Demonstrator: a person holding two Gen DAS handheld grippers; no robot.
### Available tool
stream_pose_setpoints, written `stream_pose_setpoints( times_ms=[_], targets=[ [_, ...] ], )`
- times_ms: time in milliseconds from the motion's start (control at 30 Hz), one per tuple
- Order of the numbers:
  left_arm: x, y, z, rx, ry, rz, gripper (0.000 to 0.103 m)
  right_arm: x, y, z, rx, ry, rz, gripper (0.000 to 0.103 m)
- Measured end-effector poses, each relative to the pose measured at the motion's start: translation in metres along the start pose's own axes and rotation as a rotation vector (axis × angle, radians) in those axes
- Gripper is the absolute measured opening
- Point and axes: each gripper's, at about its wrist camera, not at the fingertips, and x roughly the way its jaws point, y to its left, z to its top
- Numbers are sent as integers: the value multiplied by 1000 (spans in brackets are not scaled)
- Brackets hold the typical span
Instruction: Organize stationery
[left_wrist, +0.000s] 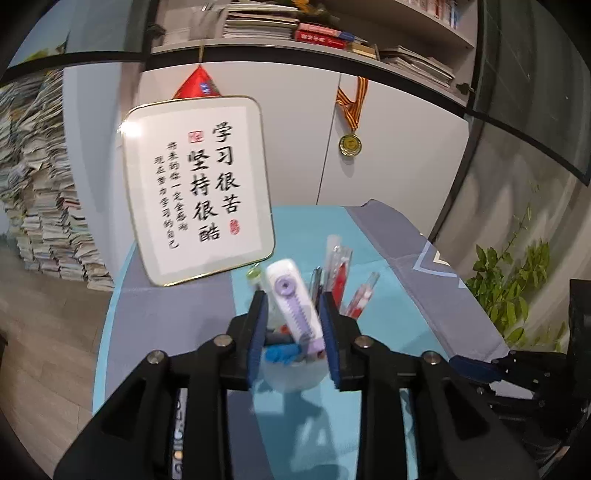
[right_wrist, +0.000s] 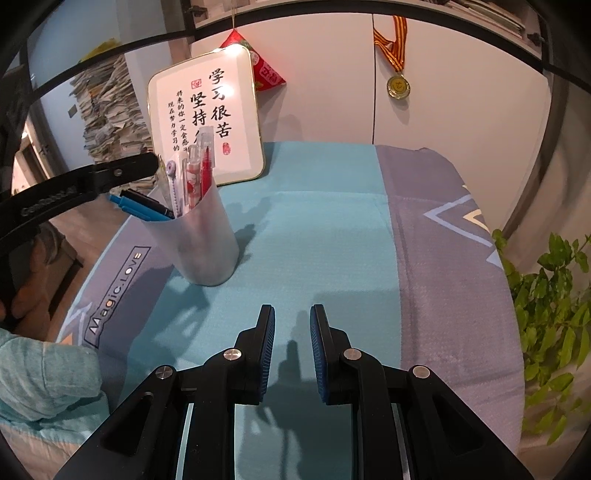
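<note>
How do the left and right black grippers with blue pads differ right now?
The left gripper straddles the white-and-purple correction tape standing in the translucent pen cup; the right gripper has nothing between its pads. The left is at the cup; the right hangs over the teal tablecloth, apart from the cup. Both stand open.

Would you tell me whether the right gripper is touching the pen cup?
Apart. The right wrist view shows the right gripper separated from the pen cup by bare cloth.

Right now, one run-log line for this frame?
left gripper: open around white-purple correction tape | tape in translucent pen cup | right gripper: empty
</note>
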Motion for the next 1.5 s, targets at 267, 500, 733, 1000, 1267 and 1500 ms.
stream_pose_setpoints(
  times_ms=[267, 500, 733, 1000, 1267, 1500],
  targets=[
    [-39, -11, -18, 37, -59, 26, 59, -11, 5, -2, -2, -17, -8, 19],
    [-67, -33, -28, 68, -88, 44, 85, -46, 14, -7, -9, -85, -39, 19],
    [-114, -49, -35, 57, -180, 60, 89, -131, 18, -10, 14, -308, -136, 45],
    [-164, -75, -55, 82, -258, 56, 97, -212, 32, -38, 42, -510, -204, 73],
    [-229, -99, -59, 98, -388, 68, 102, -264, 36, -56, 110, -595, -215, 85],
    [-256, -109, -66, 122, -450, 65, 102, -291, 41, -73, 112, -643, -224, 85]
  ],
)
